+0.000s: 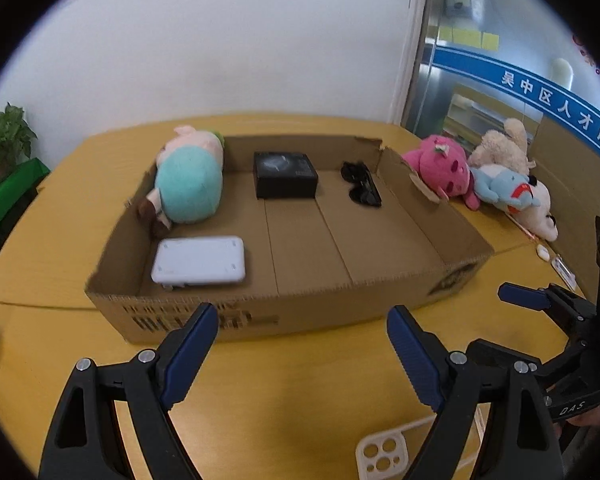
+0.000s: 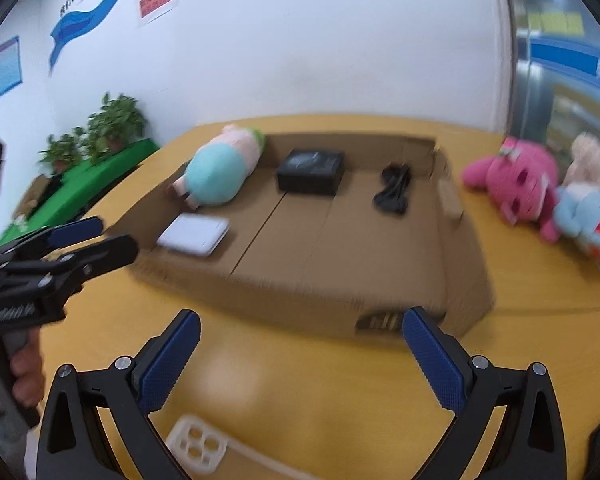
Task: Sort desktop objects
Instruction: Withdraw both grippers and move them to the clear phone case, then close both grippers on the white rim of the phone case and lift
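A: Where is the white phone case (image 1: 384, 456)?
B: It lies flat on the yellow table (image 1: 280, 400), in front of the cardboard box (image 1: 260, 320), low and just right of the left gripper (image 1: 302, 330). Its jaws are wide apart and hold nothing.
A: And the right gripper (image 2: 300, 334)?
B: Its jaws are apart too, holding nothing. The case sits under its left finger.
A: What is in the box?
B: A white flat device (image 1: 199, 261) near the front wall. Behind it, a teal plush toy (image 1: 188, 184), a black box (image 1: 285, 174) and black sunglasses (image 1: 360, 182).
A: Right of the box?
B: A pink plush (image 1: 440, 168), a blue plush (image 1: 504, 186) and a cream plush (image 1: 500, 148).
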`<state>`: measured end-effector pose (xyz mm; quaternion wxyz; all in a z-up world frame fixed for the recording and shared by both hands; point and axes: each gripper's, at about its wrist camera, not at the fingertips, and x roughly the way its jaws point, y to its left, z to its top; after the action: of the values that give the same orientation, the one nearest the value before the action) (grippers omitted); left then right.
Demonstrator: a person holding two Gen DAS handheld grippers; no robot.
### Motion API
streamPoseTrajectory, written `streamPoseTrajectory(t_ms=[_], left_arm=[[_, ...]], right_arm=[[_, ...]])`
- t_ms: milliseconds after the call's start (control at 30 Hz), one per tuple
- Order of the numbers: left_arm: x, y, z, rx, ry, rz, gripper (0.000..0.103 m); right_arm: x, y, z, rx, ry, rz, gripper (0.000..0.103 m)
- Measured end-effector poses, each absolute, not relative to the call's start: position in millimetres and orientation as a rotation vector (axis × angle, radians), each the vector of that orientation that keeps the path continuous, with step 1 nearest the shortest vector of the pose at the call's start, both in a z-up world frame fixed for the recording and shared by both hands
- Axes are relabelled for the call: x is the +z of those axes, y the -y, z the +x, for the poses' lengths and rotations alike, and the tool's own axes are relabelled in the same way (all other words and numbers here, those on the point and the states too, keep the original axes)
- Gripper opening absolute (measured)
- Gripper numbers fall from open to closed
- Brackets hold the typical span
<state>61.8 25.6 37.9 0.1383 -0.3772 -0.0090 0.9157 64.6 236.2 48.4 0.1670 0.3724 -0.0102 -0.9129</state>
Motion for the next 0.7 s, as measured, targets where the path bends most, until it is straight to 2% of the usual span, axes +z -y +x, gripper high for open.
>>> streamPoseTrajectory(t_ms=[133,267,367,433,467,500,533,600,667,700], left_arm=[[2,-34,73,2.471,0.046,-1.275,0.085],[-21,-44,88,2.349,0.019,-1.368,0.083],[-33,-45,90,2.283,0.038,-1.423,0.081],[-41,-44,89,2.25,0.06,-1.471,0.077],[-46,-43,88,2.232,0.075,-1.496,0.067],[-51,-43,88,2.213,0.09,-1.522,0.056],[-53,-43,89,2.2,0.099,-1.537,0.053],[-54,-44,91,2.196,0.087,-1.53,0.046],[-55,-45,92,2.185,0.074,-1.531,0.037],[-55,-45,92,2.199,0.061,-1.531,0.035]], right_arm=[[7,-254,97,-2.452,0.032,1.202,0.103],[-23,-269,118,-2.335,0.143,1.338,0.1],[-35,-271,133,-2.311,0.102,1.391,0.093],[-40,-267,139,-2.289,0.069,1.414,0.087],[-42,-265,141,-2.28,0.062,1.413,0.085],[-41,-261,143,-2.289,0.045,1.399,0.079],[-41,-259,143,-2.29,0.039,1.395,0.074],[-40,-253,141,-2.314,0.009,1.387,0.048],[-40,-251,137,-2.317,0.006,1.383,0.032],[-41,-248,136,-2.31,0.014,1.379,0.027]])
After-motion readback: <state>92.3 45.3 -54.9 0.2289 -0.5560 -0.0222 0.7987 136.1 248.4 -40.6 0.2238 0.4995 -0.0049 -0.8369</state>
